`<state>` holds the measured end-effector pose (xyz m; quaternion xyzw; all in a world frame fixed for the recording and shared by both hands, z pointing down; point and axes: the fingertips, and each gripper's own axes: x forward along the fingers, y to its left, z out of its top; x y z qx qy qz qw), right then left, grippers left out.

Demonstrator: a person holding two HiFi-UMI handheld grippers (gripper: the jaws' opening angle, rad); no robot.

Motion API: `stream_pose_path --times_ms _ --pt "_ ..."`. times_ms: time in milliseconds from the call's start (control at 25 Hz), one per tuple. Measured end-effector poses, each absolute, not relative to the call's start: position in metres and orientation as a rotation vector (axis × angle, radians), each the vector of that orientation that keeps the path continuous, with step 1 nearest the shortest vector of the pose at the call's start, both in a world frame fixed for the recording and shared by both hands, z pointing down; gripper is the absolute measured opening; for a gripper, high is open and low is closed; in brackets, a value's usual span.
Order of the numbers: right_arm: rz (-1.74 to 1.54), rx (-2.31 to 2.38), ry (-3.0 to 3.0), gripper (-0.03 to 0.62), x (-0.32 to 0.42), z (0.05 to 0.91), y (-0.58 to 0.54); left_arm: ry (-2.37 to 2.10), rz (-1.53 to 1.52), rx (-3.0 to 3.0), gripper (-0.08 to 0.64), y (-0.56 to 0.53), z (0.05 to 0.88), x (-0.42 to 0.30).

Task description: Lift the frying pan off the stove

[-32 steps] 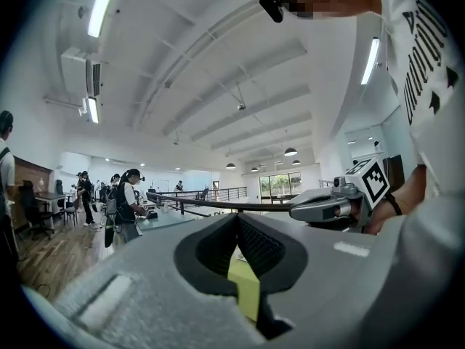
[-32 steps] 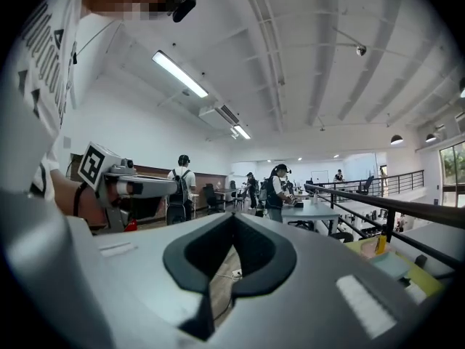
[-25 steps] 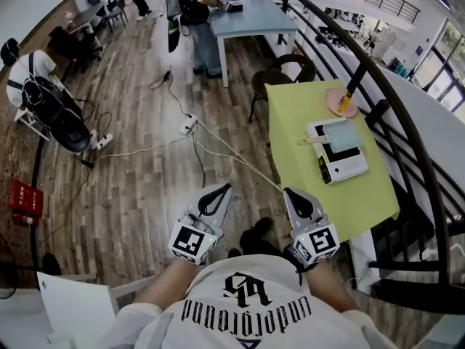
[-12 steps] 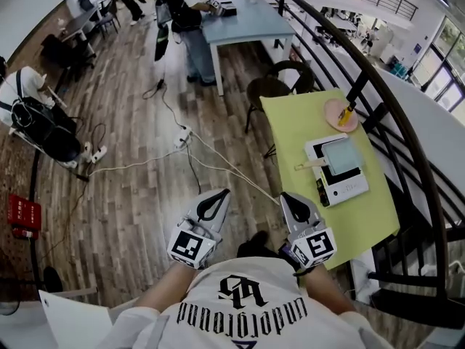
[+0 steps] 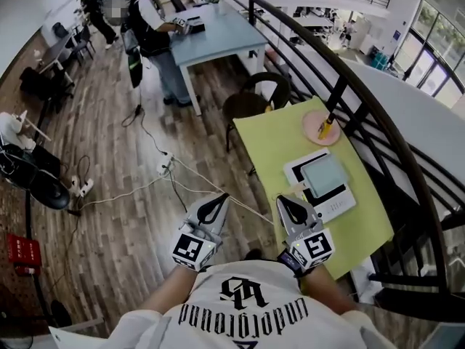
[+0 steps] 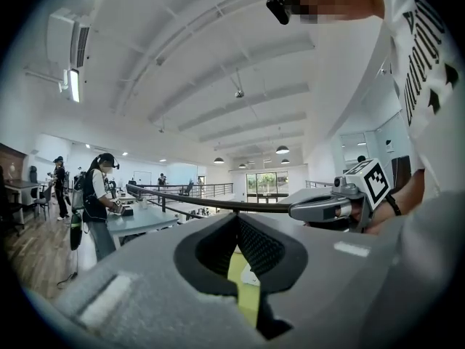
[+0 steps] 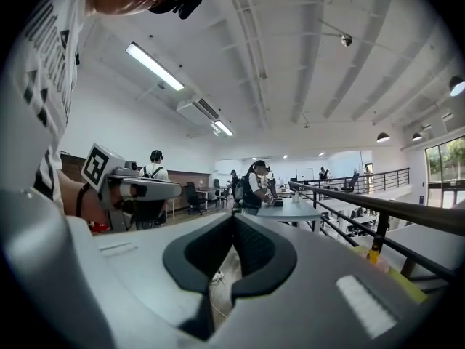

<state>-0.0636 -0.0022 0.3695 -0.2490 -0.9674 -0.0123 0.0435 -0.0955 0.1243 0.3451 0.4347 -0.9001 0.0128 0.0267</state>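
In the head view, the left gripper (image 5: 220, 198) and right gripper (image 5: 282, 201) are hovering side by side before the person, while the pan (image 5: 325, 175) is sitting on the stove (image 5: 340, 208) on the green table (image 5: 272, 137), untouched. In the left gripper view, the jaws are pressing together on nothing. In the right gripper view, the jaws are likewise meeting, empty.

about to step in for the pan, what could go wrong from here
A cable crosses the floor just ahead of the left gripper and right gripper: a trip hazard. Both grippers are shut; unless one opens, it may shove the frying pan on the stove rather than grip its handle.
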Motion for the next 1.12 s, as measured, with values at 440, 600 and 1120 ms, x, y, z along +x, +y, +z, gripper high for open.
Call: stream_pose_path --times_ms 440,600,1120 --pt "-0.025 -0.511 -2.993 0.002 -0.064 0.386 -0.082 -2.652 0.010 1.587 0.006 0.029 0.358 -0.126" --pt "-0.024 -0.309 -3.009 0.002 -0.051 0.387 -0.111 -2.550 -0.048 1.751 0.006 -0.009 0.356 -0.134" --pt "0.028 0.150 -2.984 0.002 -0.066 0.391 -0.161 -2.202 -0.041 2.097 0.006 -0.093 0.366 -0.189"
